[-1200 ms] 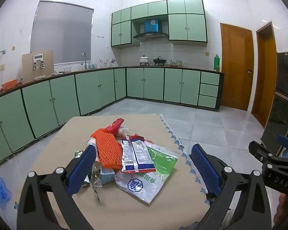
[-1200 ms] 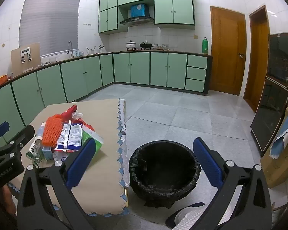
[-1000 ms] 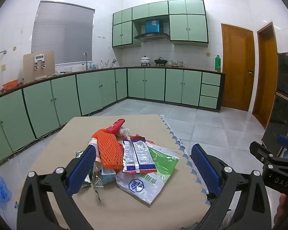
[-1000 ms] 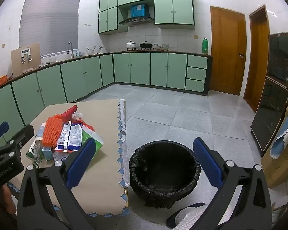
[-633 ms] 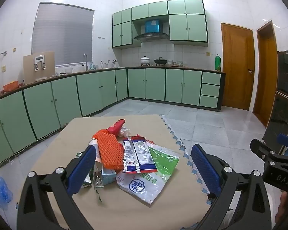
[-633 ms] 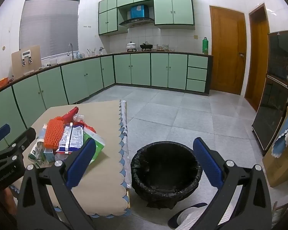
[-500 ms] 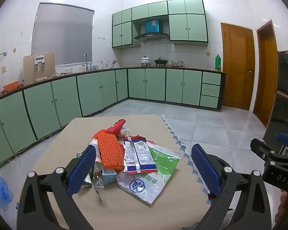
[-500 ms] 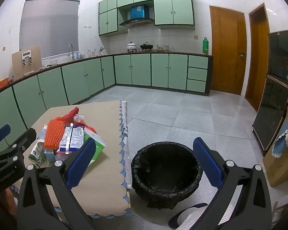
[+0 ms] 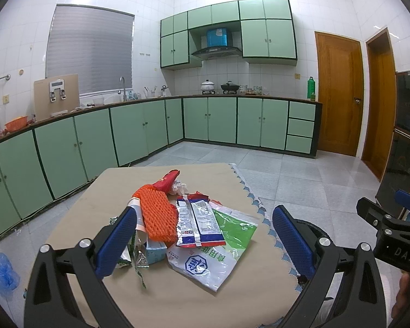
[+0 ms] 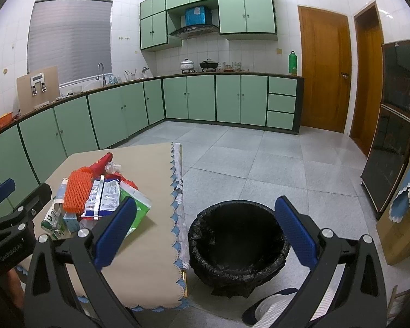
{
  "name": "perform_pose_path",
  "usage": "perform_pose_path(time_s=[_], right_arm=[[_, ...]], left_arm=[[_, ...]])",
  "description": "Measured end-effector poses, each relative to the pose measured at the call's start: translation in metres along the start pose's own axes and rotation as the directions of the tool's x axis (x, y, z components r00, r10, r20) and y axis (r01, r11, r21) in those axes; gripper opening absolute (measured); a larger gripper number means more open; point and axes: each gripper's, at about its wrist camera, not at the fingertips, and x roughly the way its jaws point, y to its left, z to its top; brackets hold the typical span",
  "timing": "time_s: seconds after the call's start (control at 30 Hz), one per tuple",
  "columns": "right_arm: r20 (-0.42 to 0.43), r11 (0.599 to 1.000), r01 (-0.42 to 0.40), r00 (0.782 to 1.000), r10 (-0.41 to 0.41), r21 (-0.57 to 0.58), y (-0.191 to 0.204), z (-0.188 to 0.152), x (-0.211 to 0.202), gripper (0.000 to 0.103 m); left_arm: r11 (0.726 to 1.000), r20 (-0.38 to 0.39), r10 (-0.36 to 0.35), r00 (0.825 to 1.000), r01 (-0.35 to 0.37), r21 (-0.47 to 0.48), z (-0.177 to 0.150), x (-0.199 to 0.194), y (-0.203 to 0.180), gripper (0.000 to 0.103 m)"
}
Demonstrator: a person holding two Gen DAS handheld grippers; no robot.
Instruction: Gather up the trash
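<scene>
Both tongs spread and empty, left tongs (image 9: pixel 205 242) above trash pile (image 9: pixel 188 224) on surface (image 9: pixel 109 191), right tongs (image 10: pixel 205 229) over black-lined bin (image 10: pixel 237 242)

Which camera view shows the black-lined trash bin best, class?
The right wrist view: the trash bin sits whole on the floor beside the table, its open mouth visible. The left wrist view shows only a dark sliver of it past the table edge.
</scene>
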Motion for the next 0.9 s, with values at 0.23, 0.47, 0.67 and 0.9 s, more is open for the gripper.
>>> perform_pose_path(time_s=[0.23,0.47,0.67,0.9], right_arm=[[-0.001,1.000,0.001,1.000,-0.001,0.005,-0.0009,-0.0006,-0.0004,0.098],[0.000,1.000,0.001,1.000,-0.001,0.008,-0.0013,-0.0008,0.0000,0.098],[-0.005,1.000,0.002,1.000,-0.002,0.007,-0.0021,-0.0020,0.0009,0.098],[-0.005,1.000,0.002,1.000,-0.002,0.012,-0.0038,-0.0022,0.0020,0.098]], left_arm=[[1.000,-0.001,-0.001,1.000,0.001,0.001,0.0000,0.0005,-0.0001,0.097],[1.000,0.000,0.001,1.000,-0.001,0.005,-0.0006,0.0009,0.0000,0.097],[1.000,-0.004,0.002,1.000,-0.002,0.008,-0.0011,0.0016,-0.0002,0.097],[1.000,-0.004,0.002,1.000,-0.002,0.008,-0.0014,0.0021,-0.0003,0.097]])
